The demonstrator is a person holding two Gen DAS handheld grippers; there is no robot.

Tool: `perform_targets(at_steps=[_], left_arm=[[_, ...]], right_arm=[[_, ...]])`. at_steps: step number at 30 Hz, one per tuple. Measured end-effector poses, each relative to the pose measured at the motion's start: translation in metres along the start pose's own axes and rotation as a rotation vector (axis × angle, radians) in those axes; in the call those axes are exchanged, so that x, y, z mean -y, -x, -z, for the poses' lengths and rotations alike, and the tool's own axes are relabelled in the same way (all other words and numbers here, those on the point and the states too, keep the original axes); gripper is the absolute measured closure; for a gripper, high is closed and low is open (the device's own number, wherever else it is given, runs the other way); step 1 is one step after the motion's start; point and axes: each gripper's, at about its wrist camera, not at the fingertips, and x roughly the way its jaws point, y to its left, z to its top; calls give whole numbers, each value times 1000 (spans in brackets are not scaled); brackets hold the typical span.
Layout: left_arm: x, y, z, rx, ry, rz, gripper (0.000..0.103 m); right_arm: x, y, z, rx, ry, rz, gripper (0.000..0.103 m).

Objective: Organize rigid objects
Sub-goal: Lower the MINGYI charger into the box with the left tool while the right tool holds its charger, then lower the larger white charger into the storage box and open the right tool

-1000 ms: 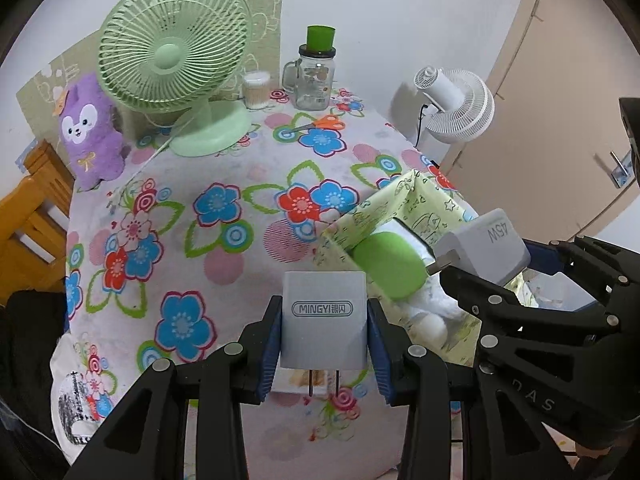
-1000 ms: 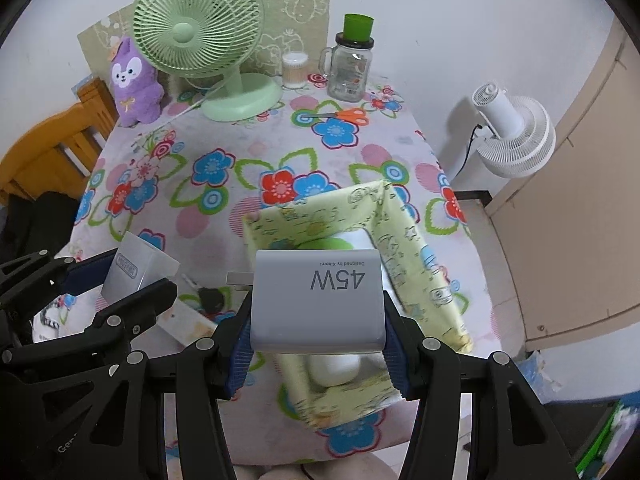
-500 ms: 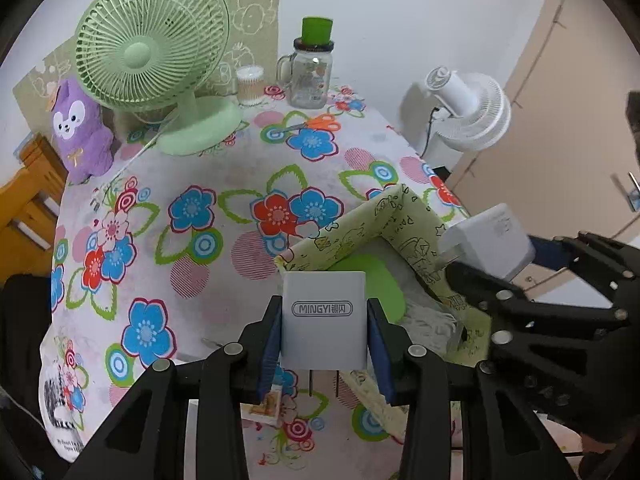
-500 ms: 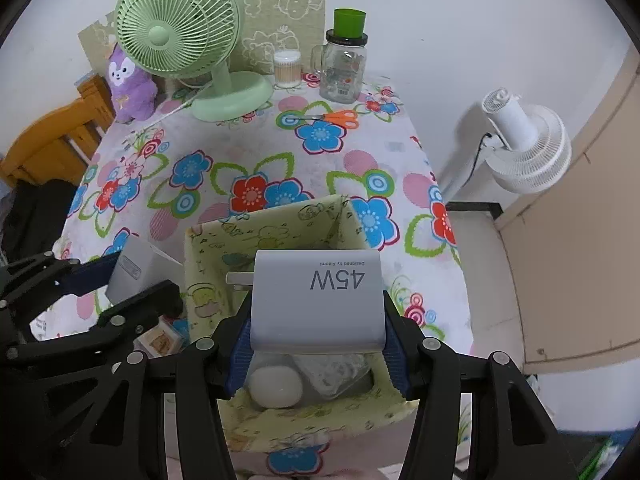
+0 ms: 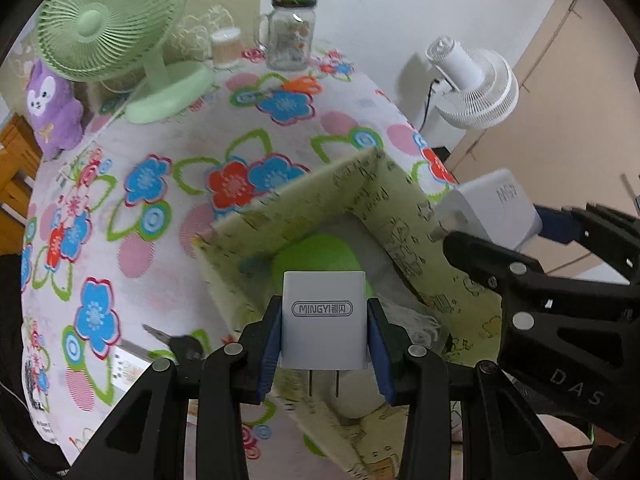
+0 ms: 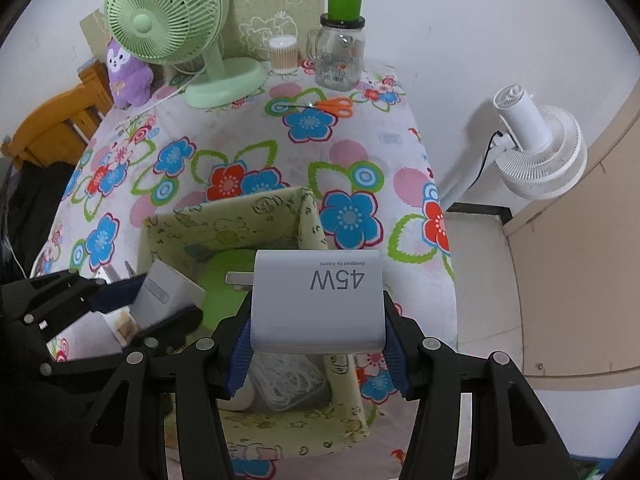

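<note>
White plastic, twice over: two chargers, both held over the one fabric box (image 6: 240,220) near the table's front edge. The left gripper (image 5: 323,322) is clamped on the small charger (image 5: 323,316), prongs pointing down, above the box's open top. The right gripper (image 6: 318,320) is clamped on the bigger 45W charger (image 6: 318,300), prongs pointing left, also above the box. Inside the box lie a green oval thing (image 5: 316,252), a white round thing (image 6: 244,396) and a clear bag (image 6: 288,384). The flowered tablecloth (image 6: 248,132) lies open behind the box. At the far edge stand one green fan (image 6: 168,12), one purple plush toy (image 6: 126,74) and one glass jar (image 6: 340,56), with orange scissors (image 6: 336,105) nearby. A white fan (image 6: 540,148) stands off the table's right side.
</note>
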Motion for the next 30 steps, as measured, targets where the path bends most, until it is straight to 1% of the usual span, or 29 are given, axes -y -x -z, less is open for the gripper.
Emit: perform_targets(at_steps=[8, 11, 13, 15, 16, 17, 18, 22, 26, 30], left_arm=[[10, -23, 14, -58, 8, 39, 62], [13, -28, 17, -65, 2, 33, 62], [16, -27, 18, -53, 4, 37, 58], [17, -25, 19, -49, 10, 63, 38], [19, -24, 19, -45, 12, 64, 35], [20, -20, 19, -35, 13, 55, 30], [21, -17, 19, -25, 11, 42, 26], [17, 0, 18, 9, 13, 0, 23], [6, 19, 19, 40, 28, -51, 17], [-7, 27, 21, 51, 55, -89, 16]], right_arm=[[3, -11, 9, -29, 15, -17, 45], [2, -13, 13, -37, 18, -20, 45], [2, -15, 14, -42, 21, -20, 45], [1, -16, 16, -48, 26, -19, 45], [1, -15, 17, -50, 27, -20, 45], [1, -15, 17, -51, 28, -22, 45], [1, -13, 17, -49, 29, -22, 45], [0, -8, 14, -27, 32, -27, 45], [-7, -4, 10, -10, 41, -52, 45], [-18, -3, 7, -1, 60, -81, 45]])
